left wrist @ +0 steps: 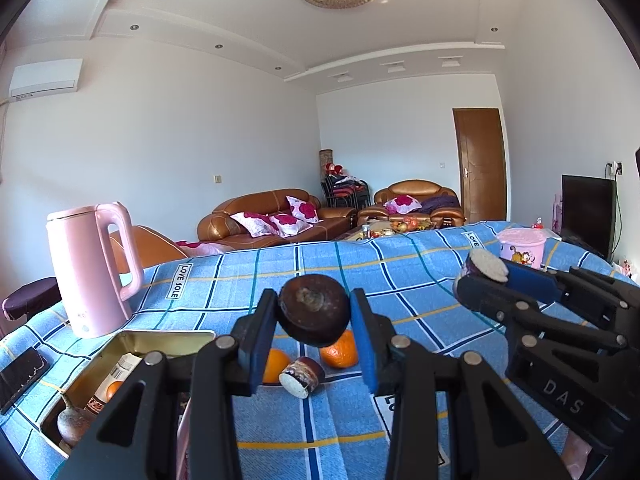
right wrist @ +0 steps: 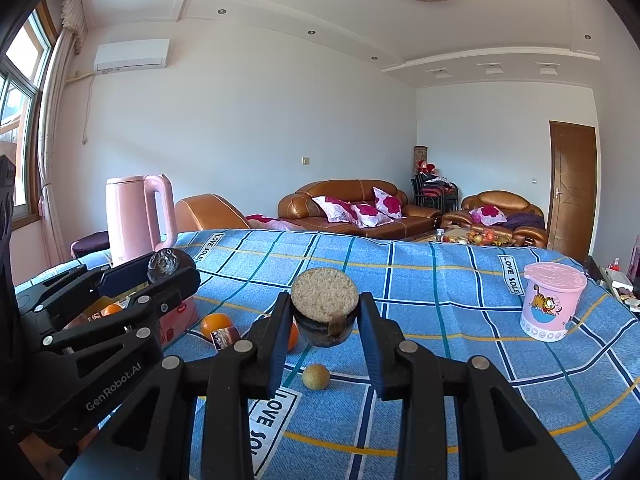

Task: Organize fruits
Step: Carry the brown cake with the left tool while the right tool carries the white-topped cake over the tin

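Two handheld grippers hover above a counter [right wrist: 460, 312] draped in a blue checked cloth. The left gripper [left wrist: 314, 312] is clamped on a dark, round fruit piece [left wrist: 314, 310]; the right gripper [right wrist: 324, 312] is clamped on a second dark piece [right wrist: 325, 306], its pale cut face turned toward the camera. Below and just beyond the left gripper lie two oranges [left wrist: 340, 350] and a small dark cut piece [left wrist: 302, 376]; to its lower left sits an open gold tin [left wrist: 160, 340]. Beneath the right gripper lies a small tan fruit [right wrist: 316, 377]. A pink kettle [left wrist: 94, 268] stands beyond the left gripper, a pink tub [right wrist: 552, 300] off to the right gripper's right.
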Tool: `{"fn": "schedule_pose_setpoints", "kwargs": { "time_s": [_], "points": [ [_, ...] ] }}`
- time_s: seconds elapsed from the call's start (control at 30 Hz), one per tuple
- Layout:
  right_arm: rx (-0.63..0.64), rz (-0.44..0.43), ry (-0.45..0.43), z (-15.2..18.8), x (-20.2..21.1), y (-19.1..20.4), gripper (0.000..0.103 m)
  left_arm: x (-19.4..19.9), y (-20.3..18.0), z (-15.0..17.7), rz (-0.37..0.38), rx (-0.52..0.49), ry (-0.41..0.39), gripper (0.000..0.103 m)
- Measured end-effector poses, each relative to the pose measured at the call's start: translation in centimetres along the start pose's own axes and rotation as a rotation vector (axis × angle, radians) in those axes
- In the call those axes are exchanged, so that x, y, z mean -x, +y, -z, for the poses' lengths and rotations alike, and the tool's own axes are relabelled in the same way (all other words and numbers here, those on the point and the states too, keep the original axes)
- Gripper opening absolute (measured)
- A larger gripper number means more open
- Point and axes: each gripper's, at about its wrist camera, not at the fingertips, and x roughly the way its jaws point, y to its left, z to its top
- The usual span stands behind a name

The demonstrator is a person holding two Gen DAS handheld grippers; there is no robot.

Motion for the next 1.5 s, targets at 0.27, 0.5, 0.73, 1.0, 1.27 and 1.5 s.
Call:
{"fn": "schedule_pose_setpoints", "kwargs": {
  "time_s": [0.27, 0.5, 0.73, 1.0, 1.27, 1.5],
  "points": [
    [0.009, -0.001, -0.027, 0.1, 0.7, 0.3, 0.035, 0.8, -0.3, 0.1, -0.011, -0.021, -0.029, 0.038],
    [0.018, -0.008, -0.032, 0.2, 0.9, 0.7, 0.035, 1.1, 0.1, 0.1, -0.015, -0.02, -0.026, 0.038],
    [0.023, -0.039, -0.022, 0.2, 0.3, 1.9, 0.035, 1.2, 1.8, 0.4, -0.037, 0.001, -0.009, 0.038],
    [0.048, -0.077, -0.01, 0.2, -0.2, 3.9, 0.035, 1.3, 3.7, 0.6, -0.067, 0.029, 0.011, 0.038],
    [0.059, -0.098, -0.002, 0.1, -0.8, 5.3, 0.035, 1.6, 5.1, 0.8, -0.087, 0.049, 0.023, 0.038],
    [0.076, -0.116, 0.004, 0.0, -1.1, 6.3, 0.035, 2.0, 5.5, 0.8, -0.1, 0.055, 0.03, 0.038]
  ]
}}
